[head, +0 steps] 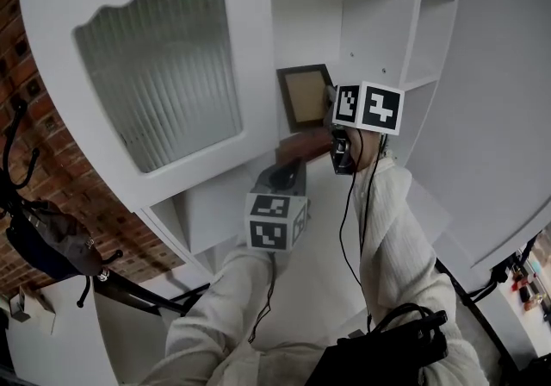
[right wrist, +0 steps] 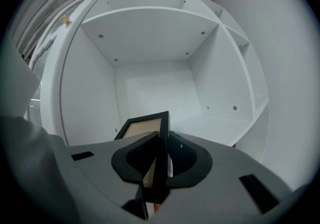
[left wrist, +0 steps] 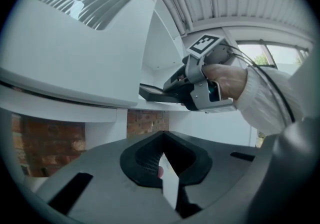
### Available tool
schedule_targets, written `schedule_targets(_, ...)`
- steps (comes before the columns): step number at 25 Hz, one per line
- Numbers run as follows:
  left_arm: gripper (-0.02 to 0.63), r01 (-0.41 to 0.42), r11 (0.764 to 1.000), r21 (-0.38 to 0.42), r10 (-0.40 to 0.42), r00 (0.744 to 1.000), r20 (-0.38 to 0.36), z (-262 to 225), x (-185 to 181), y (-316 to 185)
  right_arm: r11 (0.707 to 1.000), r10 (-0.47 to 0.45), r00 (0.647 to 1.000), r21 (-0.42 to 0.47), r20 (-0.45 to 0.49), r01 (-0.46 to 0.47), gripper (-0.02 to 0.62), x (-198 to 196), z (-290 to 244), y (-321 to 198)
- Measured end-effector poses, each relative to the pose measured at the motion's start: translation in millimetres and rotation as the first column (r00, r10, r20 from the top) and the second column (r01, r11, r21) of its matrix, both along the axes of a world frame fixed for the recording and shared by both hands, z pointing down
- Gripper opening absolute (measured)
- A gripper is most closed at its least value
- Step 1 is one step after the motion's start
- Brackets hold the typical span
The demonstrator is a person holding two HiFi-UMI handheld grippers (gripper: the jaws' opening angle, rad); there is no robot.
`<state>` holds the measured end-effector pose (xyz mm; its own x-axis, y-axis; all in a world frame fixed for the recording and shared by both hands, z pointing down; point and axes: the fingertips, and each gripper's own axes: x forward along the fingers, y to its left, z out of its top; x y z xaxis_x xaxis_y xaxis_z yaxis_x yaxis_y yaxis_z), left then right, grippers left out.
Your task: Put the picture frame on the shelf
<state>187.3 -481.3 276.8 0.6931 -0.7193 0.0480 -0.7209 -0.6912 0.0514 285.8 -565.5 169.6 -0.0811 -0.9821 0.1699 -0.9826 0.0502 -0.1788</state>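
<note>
The right gripper (right wrist: 161,144) is clamped on the dark picture frame's (right wrist: 142,128) edge, holding it inside the white shelf (right wrist: 220,124) compartment; the left gripper (left wrist: 166,162) hangs lower, jaws a sliver apart, empty; its cube shows black-and-white square markers.

I'm gripping the dark-bordered picture frame (right wrist: 141,127) by one edge, keeping its tan panel facing left, inside the open compartment of the white shelf (right wrist: 150,23).
</note>
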Motion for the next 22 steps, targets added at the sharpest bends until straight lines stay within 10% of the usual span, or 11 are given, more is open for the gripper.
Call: schedule_targets(22, 0.009, 0.002, 1.000, 0.001, -0.002, 1.000, -0.007, -1.8, -2.4, 4.6, 0.997, 0.058, 0.998, 0.057, 0.035, -0.060, 0.074, 15.6, -3.8, 14.8)
